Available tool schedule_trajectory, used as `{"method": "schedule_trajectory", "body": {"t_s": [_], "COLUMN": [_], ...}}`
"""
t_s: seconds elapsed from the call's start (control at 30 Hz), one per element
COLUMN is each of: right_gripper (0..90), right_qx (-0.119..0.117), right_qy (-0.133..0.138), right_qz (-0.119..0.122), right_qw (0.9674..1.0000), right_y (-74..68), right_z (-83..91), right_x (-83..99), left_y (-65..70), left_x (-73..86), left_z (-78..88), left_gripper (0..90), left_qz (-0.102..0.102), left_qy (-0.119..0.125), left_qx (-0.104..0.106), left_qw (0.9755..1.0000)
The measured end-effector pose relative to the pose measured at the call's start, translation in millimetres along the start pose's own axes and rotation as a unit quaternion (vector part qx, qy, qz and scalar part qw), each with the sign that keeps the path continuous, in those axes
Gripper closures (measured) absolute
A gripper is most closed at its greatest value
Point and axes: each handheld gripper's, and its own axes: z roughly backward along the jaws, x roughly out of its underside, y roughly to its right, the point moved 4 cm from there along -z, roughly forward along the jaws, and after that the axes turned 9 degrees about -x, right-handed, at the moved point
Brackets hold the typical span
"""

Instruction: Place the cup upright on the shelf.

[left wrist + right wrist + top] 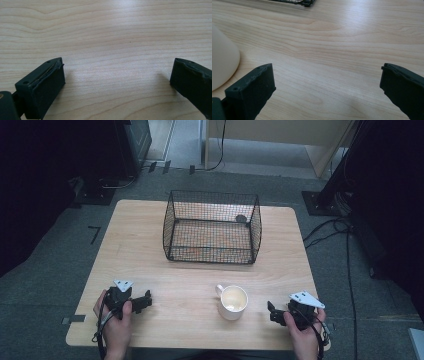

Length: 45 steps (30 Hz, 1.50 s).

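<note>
High view has our left gripper and right gripper resting wide apart, empty, on the table. White mug sits near the right one, basket behind; a careless sweep could tip it.

A wooden table stands on grey carpet. On its far half sits a black wire basket, with a small dark round thing inside near the right rear corner. A white mug stands on the near half, handle toward the basket, well apart from it. In the right gripper view the mug shows at the left edge and a corner of the basket at the top. Black cables run over the carpet right of the table, and a black stand base sits beyond its far right corner
</note>
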Motion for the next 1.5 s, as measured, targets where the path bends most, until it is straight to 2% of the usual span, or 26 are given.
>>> {"method": "schedule_trajectory", "body": {"t_s": [0.57, 0.87, 1.3, 1.5], "right_gripper": [0.0, 0.0, 0.0, 0.0], "right_qx": [-0.030, -0.056, -0.088, -0.103], "right_qy": [0.007, 0.022, 0.034, 0.034], "right_qz": [0.031, 0.058, 0.083, 0.092], "right_qw": [0.9991, 0.9965, 0.9921, 0.9898], "right_y": [-28.7, -51.7, -82.6, -95.1], "right_z": [4.6, 12.1, 19.1, 16.3], "right_x": [-8.1, -15.2, -24.1, -26.9], "left_y": [0.0, 0.0, 0.0, 0.0], "left_x": [0.0, 0.0, 0.0, 0.0], "left_z": [0.0, 0.0, 0.0, 0.0], "left_gripper": [0.0, 0.0, 0.0, 0.0], "left_qz": [0.000, 0.000, 0.000, 0.000], "left_qy": [0.000, 0.000, 0.000, 0.000], "left_qx": [0.000, 0.000, 0.000, 0.000], "left_qw": [1.0000, 1.0000, 1.0000, 1.0000]}}
